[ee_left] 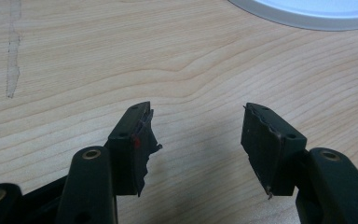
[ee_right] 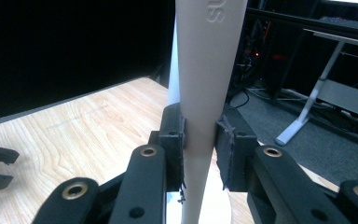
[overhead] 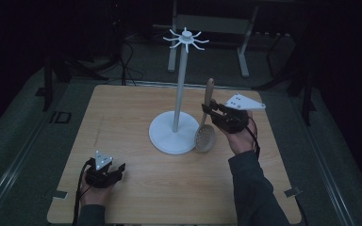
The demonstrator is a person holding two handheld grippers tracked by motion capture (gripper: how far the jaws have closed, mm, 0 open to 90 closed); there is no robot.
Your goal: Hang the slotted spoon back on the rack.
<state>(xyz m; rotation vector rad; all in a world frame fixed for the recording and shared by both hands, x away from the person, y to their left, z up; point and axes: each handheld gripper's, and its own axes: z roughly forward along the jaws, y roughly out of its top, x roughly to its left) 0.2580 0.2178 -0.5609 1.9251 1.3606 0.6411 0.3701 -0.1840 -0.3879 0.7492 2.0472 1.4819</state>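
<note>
slotted spoon (overhead: 206,123) stands nearly upright in our right gripper (overhead: 209,113), its pale handle (ee_right: 204,93) clamped between the two black jaws part of the way down, the perforated bowl hanging low beside the rim of the white stand's round base (overhead: 169,136). seen from above, the bowl sits just at the right edge of that base; whether it touches the tabletop (overhead: 136,188) we cannot tell. the handle's tip rises to the right of the stand's thin pole (overhead: 179,89), well below the ring of hooks (overhead: 186,40) at the top. in the right gripper view the pads press on both sides of the handle, so the jaws are closed part-way around it.

our left gripper (overhead: 118,170) rests low at the near left of the tabletop, well apart from the spoon. in the left gripper view its jaws stand wide with bare wood between them, and the edge of the white base (ee_left: 307,14) curves across the far corner.

open wood lies across the near middle and the left half of the tabletop. the right hand (overhead: 239,134) holds close to the right edge, and the far edge runs just behind the stand.
</note>
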